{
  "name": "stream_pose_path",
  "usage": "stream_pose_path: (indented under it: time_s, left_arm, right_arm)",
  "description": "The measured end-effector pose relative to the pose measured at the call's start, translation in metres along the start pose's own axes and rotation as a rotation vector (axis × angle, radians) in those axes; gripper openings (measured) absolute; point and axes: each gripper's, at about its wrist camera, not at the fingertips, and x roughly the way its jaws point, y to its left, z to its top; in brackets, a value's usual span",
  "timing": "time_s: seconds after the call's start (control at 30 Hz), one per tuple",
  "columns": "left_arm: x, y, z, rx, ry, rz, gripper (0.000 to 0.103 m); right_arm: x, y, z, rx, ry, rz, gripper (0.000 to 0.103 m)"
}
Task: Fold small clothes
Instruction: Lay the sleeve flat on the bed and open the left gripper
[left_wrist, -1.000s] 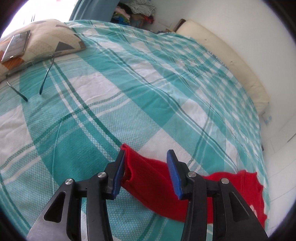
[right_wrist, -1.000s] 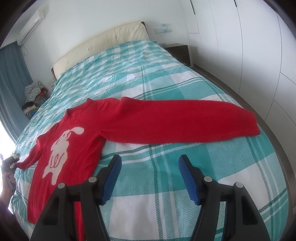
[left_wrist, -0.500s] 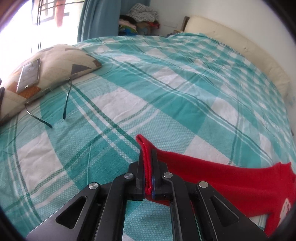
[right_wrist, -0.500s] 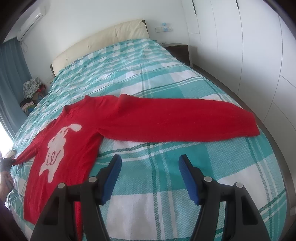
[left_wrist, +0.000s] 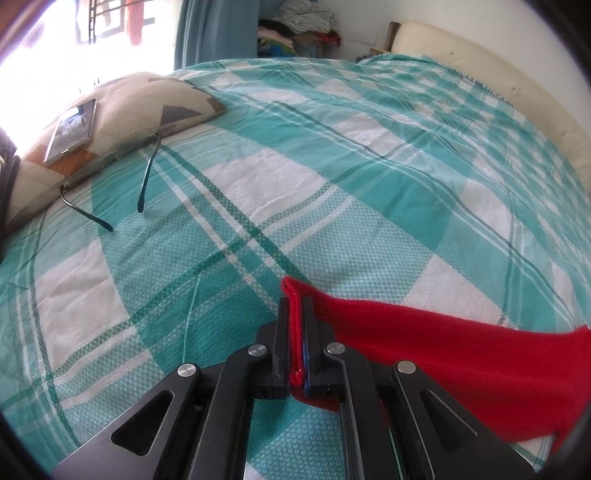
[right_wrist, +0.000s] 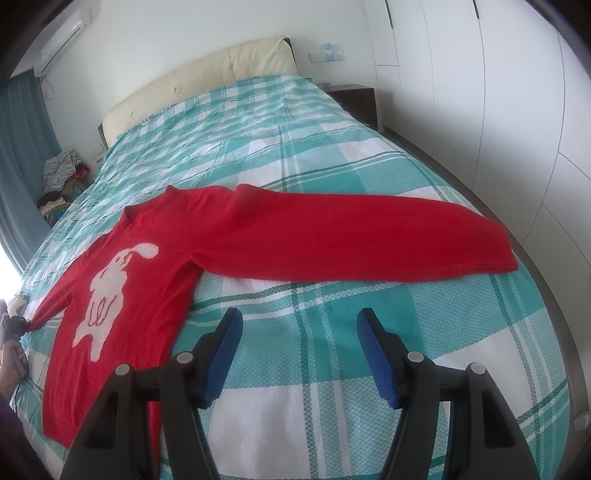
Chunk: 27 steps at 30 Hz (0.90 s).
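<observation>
A red sweater (right_wrist: 207, 236) with a white rabbit figure lies flat on the teal checked bed (right_wrist: 332, 155), both sleeves stretched out. My left gripper (left_wrist: 295, 306) is shut on the cuff of the left sleeve (left_wrist: 424, 343) and holds it just above the bedspread (left_wrist: 258, 177); it also shows far left in the right wrist view (right_wrist: 16, 326). My right gripper (right_wrist: 299, 325) is open and empty, above bare bedspread a little short of the right sleeve (right_wrist: 388, 236).
A patterned cushion (left_wrist: 122, 107) with a phone (left_wrist: 72, 129) on it lies at the bed's left edge, glasses (left_wrist: 144, 177) beside it. The headboard (right_wrist: 199, 77) is at the far end. A nightstand (right_wrist: 354, 99) and white wardrobes (right_wrist: 498, 92) flank the right side.
My left gripper closed on the left cuff and has pulled the sleeve out straight to the left. The right gripper has stayed open and nearly still.
</observation>
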Motion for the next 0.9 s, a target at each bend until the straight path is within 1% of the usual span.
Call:
stream_pose_path:
  time_s: [0.1,0.2,0.23,0.27,0.33,0.43,0.5,0.57,0.63,0.73,0.8,0.83,0.87,0.9]
  left_arm:
    - [-0.001,-0.003,-0.003,0.016,-0.008,0.009,0.003]
    - [-0.006,0.001,-0.004,0.005,-0.013,0.006,0.016]
    - [-0.009,0.003,-0.004,0.001,-0.016,0.010,0.027]
    - [-0.013,0.005,-0.004,-0.005,-0.022,0.021,0.043]
    - [-0.025,0.009,-0.004,-0.019,-0.052,0.044,0.057]
    - [-0.047,0.014,-0.002,-0.044,-0.105,0.062,0.064]
    - [-0.063,0.018,-0.004,-0.087,-0.126,0.068,0.069]
    - [-0.079,0.022,-0.010,-0.152,-0.133,0.021,0.071]
    - [-0.096,0.017,-0.017,-0.170,-0.141,-0.031,0.072]
    - [-0.127,-0.003,-0.033,-0.109,-0.171,-0.122,0.073]
    - [-0.151,-0.020,-0.048,-0.050,-0.195,-0.200,0.079]
    - [-0.163,-0.028,-0.057,-0.020,-0.204,-0.241,0.085]
    - [-0.174,-0.035,-0.069,0.011,-0.211,-0.285,0.090]
    - [-0.183,-0.043,-0.081,0.048,-0.214,-0.328,0.092]
  right_arm:
    - [0.000,-0.001,-0.001,0.006,0.001,-0.005,0.064]
    - [-0.001,-0.004,-0.001,0.014,0.000,-0.013,0.064]
    - [-0.001,-0.005,0.000,0.017,0.001,-0.016,0.065]
    - [-0.001,-0.006,0.000,0.021,0.002,-0.017,0.066]
    - [-0.001,-0.007,0.000,0.028,0.002,-0.015,0.068]
    - [-0.003,-0.006,0.001,0.029,-0.001,-0.008,0.068]
    - [-0.004,-0.006,0.001,0.027,-0.003,0.001,0.069]
    - [-0.006,-0.004,0.001,0.019,-0.006,0.008,0.069]
    - [-0.008,-0.003,0.001,0.014,-0.013,0.011,0.069]
    - [-0.013,-0.001,0.001,0.001,-0.031,0.007,0.069]
    - [-0.017,0.002,0.000,-0.014,-0.050,-0.002,0.069]
    - [-0.019,0.003,-0.001,-0.023,-0.060,-0.010,0.070]
    - [-0.021,0.004,-0.003,-0.032,-0.072,-0.019,0.072]
    - [-0.023,0.005,-0.006,-0.039,-0.084,-0.027,0.074]
